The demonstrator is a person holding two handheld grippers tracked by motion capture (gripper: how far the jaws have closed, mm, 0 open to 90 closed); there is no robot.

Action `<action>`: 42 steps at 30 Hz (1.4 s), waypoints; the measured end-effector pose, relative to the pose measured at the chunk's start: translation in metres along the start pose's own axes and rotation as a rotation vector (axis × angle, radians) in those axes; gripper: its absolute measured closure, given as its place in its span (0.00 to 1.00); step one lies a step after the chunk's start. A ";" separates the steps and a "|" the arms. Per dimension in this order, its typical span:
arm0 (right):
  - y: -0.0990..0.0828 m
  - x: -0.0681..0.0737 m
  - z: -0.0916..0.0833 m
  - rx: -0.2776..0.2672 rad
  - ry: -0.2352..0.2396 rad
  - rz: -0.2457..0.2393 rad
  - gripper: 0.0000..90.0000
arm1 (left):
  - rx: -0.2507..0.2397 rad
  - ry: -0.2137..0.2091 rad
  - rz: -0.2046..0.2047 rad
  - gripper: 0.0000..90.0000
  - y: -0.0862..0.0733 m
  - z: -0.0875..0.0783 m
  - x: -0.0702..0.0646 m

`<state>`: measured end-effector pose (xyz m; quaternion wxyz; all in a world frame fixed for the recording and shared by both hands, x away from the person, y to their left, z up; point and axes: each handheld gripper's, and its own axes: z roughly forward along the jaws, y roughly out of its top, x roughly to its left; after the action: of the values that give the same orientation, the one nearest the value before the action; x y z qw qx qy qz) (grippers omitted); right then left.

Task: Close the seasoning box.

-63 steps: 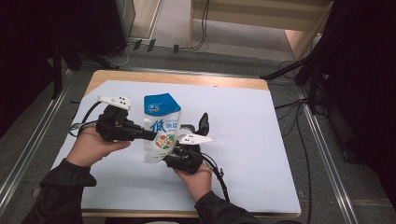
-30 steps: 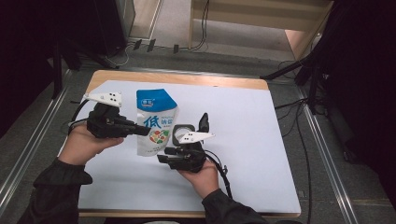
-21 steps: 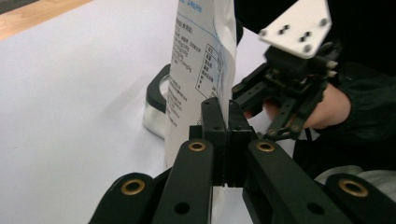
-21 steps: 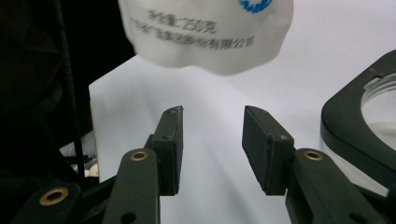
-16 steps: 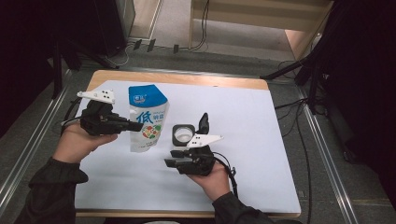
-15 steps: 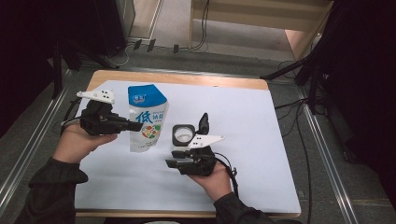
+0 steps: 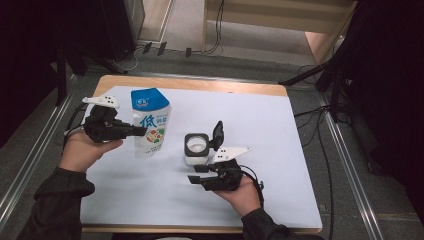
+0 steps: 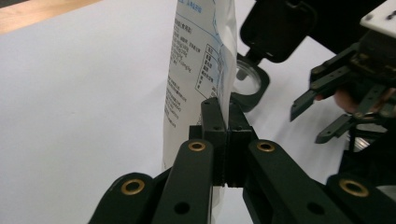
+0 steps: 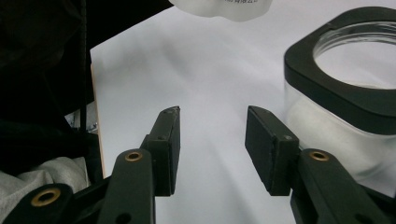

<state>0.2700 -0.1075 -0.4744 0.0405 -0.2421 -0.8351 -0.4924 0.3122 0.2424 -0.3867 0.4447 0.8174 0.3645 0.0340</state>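
A white and blue stand-up pouch [image 7: 150, 122] hangs upright just above the white mat, left of a small clear jar [image 7: 196, 148]. The jar has a black square rim, and its black lid [image 7: 218, 134] is flipped up. My left gripper [image 7: 142, 131] is shut on the pouch's side edge; in the left gripper view the jaws pinch the pouch [image 8: 196, 60] at the seam, with the jar [image 8: 250, 81] beyond. My right gripper [image 7: 195, 174] stands open on the near side of the jar with nothing between its jaws, which have just been opening. In the right gripper view the right gripper [image 9: 212, 126] has the jar [image 9: 336, 93] to its right.
A white mat [image 7: 280, 130] covers most of the wooden table [image 7: 200, 84]. Cables trail off both sides of the table. A metal rail [image 7: 30, 165] runs along the left and another along the right. Wooden furniture [image 7: 280, 20] stands beyond the far edge.
My left gripper has carried the pouch to the left, away from the jar, which now stands uncovered. My right gripper has drawn back from the pouch toward the near edge.
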 end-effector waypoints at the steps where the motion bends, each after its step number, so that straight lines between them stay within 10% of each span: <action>1: 0.000 -0.002 -0.001 -0.005 -0.008 -0.003 0.63 | 0.005 0.007 0.000 1.00 0.000 0.001 0.002; 22: -0.009 -0.030 -0.040 -0.041 -0.140 0.060 0.65 | -0.042 0.082 -0.076 1.00 0.000 0.021 0.038; 42: -0.013 -0.067 -0.052 -0.070 -0.210 0.173 0.66 | -0.031 0.163 -0.067 1.00 -0.007 0.048 0.072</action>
<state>0.3144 -0.1803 -0.4787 -0.0133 -0.3644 -0.7932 -0.4877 0.3793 0.2566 -0.4404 0.4271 0.7923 0.4261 0.0910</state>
